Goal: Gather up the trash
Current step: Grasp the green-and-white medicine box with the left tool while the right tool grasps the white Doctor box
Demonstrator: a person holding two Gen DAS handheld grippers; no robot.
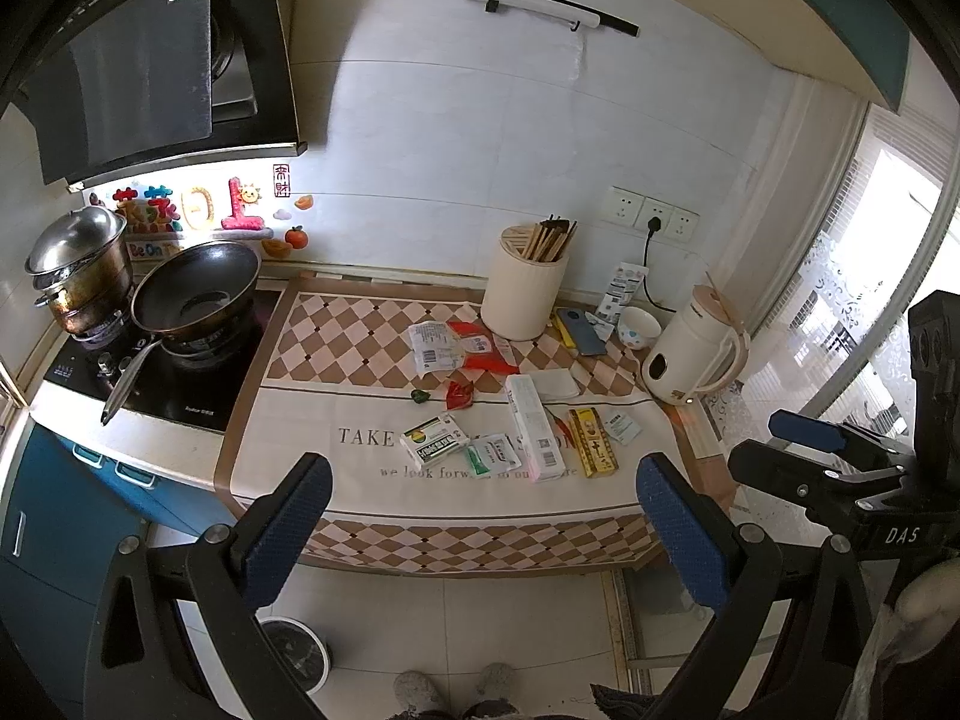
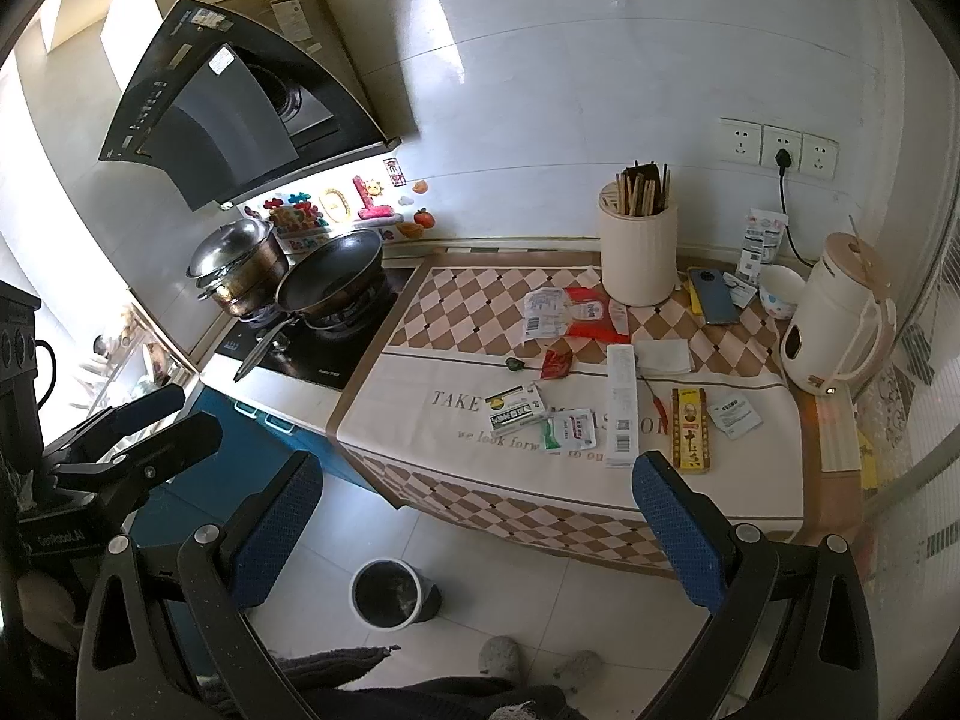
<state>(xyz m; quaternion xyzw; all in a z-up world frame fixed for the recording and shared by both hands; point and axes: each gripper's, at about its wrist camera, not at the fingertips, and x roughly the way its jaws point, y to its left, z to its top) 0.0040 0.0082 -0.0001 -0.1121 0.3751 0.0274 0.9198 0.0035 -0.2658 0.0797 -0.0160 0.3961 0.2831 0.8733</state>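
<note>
Paper and foil trash, among it a green-and-white box [image 2: 515, 409], a red wrapper [image 2: 556, 365] and a yellow carton [image 2: 690, 429], lay scattered over our checked counter mat [image 2: 456, 306], while the bin [image 2: 387, 593] waited on the floor below its front edge, we judged so scraps could drop straight in. We held the left gripper [image 1: 483, 531] and right gripper [image 2: 477, 531] back from the counter, both spread wide and empty, the litter ahead and out of reach.
</note>
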